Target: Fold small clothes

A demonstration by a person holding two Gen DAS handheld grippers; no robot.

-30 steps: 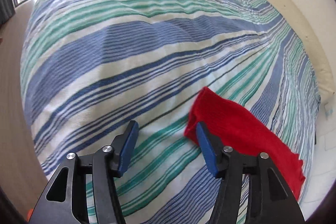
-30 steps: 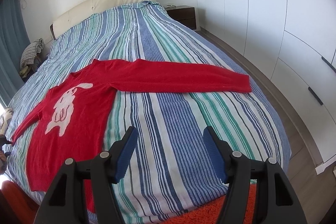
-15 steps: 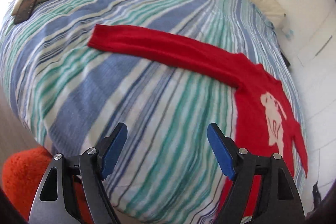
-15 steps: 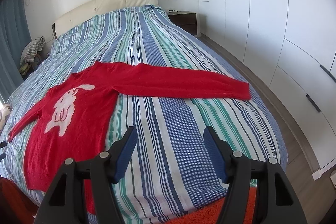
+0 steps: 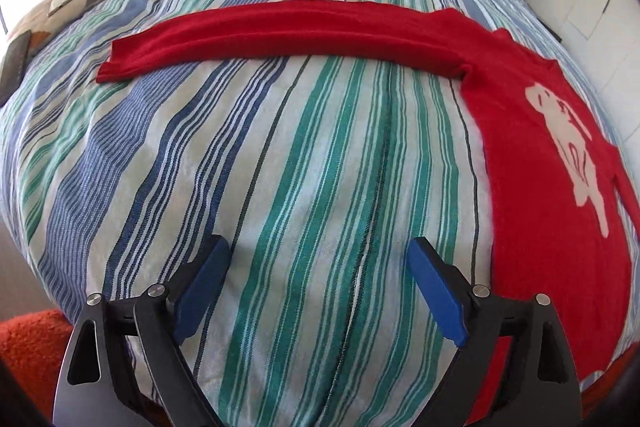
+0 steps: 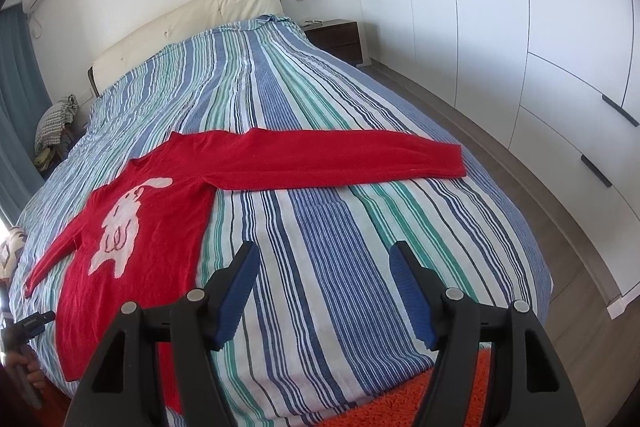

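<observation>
Hovering over the striped bedspread [image 5: 304,155], both angled down — left gripper [image 5: 318,259] just widened, right gripper [image 6: 322,263] parted, both empty.

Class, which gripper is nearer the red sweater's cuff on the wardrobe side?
Right. The right gripper hovers over the bed's foot, short of the cuff; the left gripper is beyond the sweater's far side.

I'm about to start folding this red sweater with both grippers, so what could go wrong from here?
1. The red sweater lies close to the striped bedspread's near edge; a pull toward you could drag its hem off onto the orange rug.
2. Both sleeves are spread wide, and the long sleeve reaches toward the far side, so lifting it by the cuff alone may make it twist or bunch.
</observation>
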